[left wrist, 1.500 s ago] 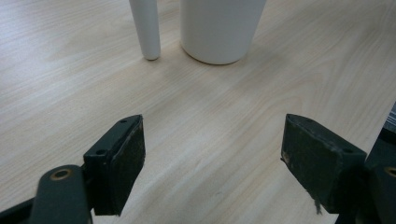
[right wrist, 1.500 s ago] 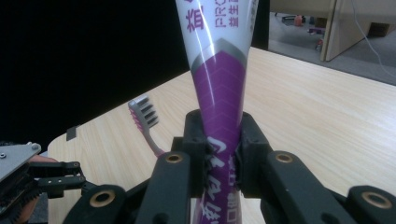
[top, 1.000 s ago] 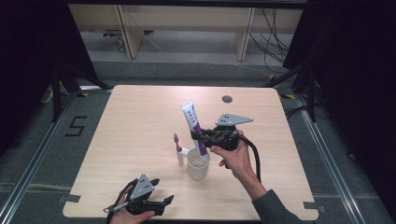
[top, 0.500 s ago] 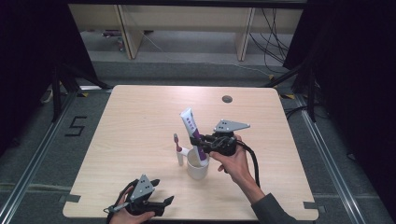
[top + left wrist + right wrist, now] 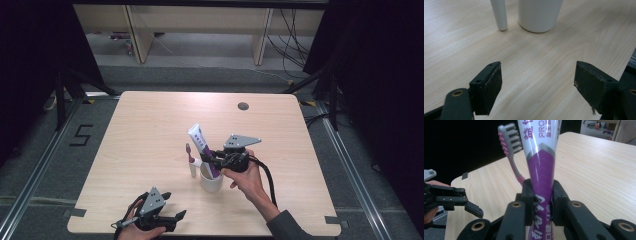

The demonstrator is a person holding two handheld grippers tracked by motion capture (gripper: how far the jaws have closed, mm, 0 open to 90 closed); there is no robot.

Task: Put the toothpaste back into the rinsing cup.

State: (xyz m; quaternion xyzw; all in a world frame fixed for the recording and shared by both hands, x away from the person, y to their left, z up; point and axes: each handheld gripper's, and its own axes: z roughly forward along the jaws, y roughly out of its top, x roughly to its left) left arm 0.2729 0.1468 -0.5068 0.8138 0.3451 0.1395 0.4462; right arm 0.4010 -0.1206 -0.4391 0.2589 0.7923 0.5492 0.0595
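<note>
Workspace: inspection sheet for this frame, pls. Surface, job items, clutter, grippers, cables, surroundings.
Surface: light wood table, round grommet hole near far edge.
Job's things: white cup; purple-white toothpaste tube tilted, lower end in cup; toothbrush upright beside cup.
Clutter: nothing seen.
Grippers: right gripper clamped on tube; left gripper open, empty, near front edge.
Cables: black cable trails from right gripper; loose cables on floor beyond.
Surroundings: shelving legs, dark curtains, floor marked 5.
</note>
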